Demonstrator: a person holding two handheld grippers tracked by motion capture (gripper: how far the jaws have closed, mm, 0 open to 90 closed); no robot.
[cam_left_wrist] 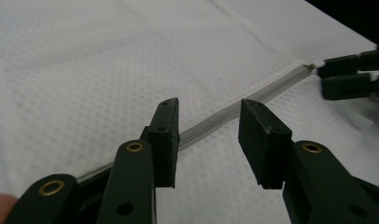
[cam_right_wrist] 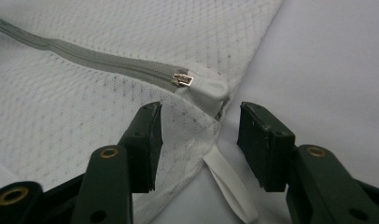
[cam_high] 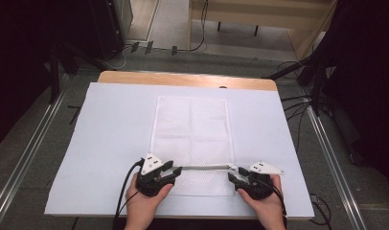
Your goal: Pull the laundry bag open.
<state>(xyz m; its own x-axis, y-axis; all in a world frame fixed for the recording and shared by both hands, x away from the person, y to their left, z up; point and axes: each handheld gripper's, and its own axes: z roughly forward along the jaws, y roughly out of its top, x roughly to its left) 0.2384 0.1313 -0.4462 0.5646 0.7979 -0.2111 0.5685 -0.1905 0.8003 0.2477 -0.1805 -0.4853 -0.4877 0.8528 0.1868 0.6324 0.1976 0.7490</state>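
White sheet (cam_high: 111, 143) over table (cam_high: 183, 79), mid-frame in high view. Mesh laundry bag (cam_high: 190, 129) flat at centre, long axis running top to bottom of frame, near end toward lower edge. Grey zipper (cam_high: 202, 167) across bag's lower part, left to right, raised a bit off the sheet.

L gripper (cam_high: 176, 170) at lower centre-left, at zipper's left end. In left gripper view jaws apart, zipper tape (cam_left_wrist: 211, 122) running through the gap, pads not pressing it: open, nothing gripped. R gripper (cam_high: 234, 176) at lower centre-right by bag's right corner. In right gripper view jaws apart too, holding nothing; slider pull (cam_right_wrist: 182, 80) just above gap, mid-frame, parked against white end cover (cam_right_wrist: 208, 87). White ribbon loop (cam_right_wrist: 227, 179) below, between the pads.

Risks, biggest first:
- Whole bag sliding or bunching on smooth sheet if one side pulls w/o the other anchoring; mesh light, nothing pinning it.
- L closing on tape plus mesh under it: fabric snagged, zip line skewed.
- R closing low: ribbon or mesh corner caught instead of pull. Pull tiny, flat, half tucked at cover, so easy miss or slip-off.
- Mesh caught in slider once moved, if tape not kept taut.
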